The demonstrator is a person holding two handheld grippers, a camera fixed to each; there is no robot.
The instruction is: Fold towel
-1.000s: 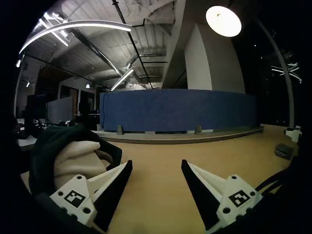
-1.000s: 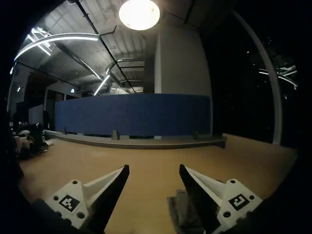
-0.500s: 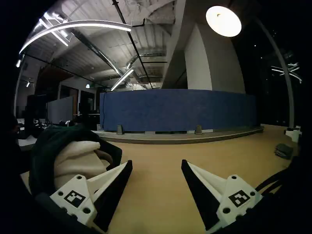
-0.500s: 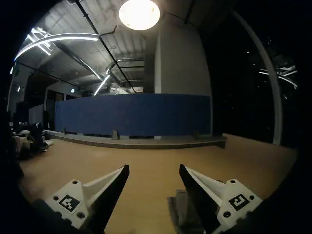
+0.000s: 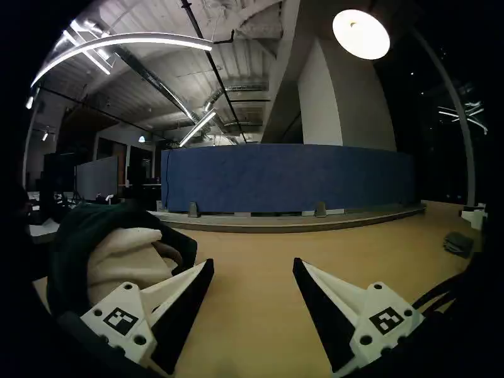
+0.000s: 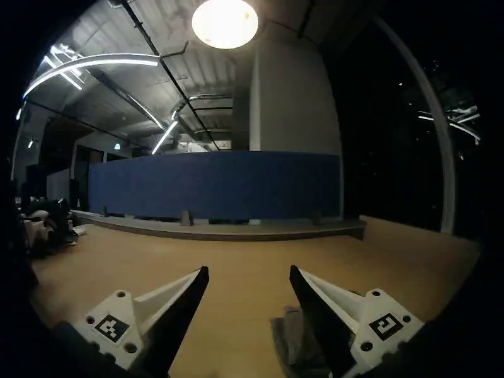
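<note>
Left tool [image 5: 252, 261] and right tool [image 6: 248, 268] both released, nothing gripped, low over the table [image 6: 252, 252]. Grey towel [image 6: 285, 334] lies at right tool's finger.

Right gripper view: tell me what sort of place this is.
Probably an open-plan office or workspace in an industrial-style building. A long wooden desk carries a blue partition screen along its far edge, and bare ducts run under the unfinished ceiling beside a round lamp.
</note>
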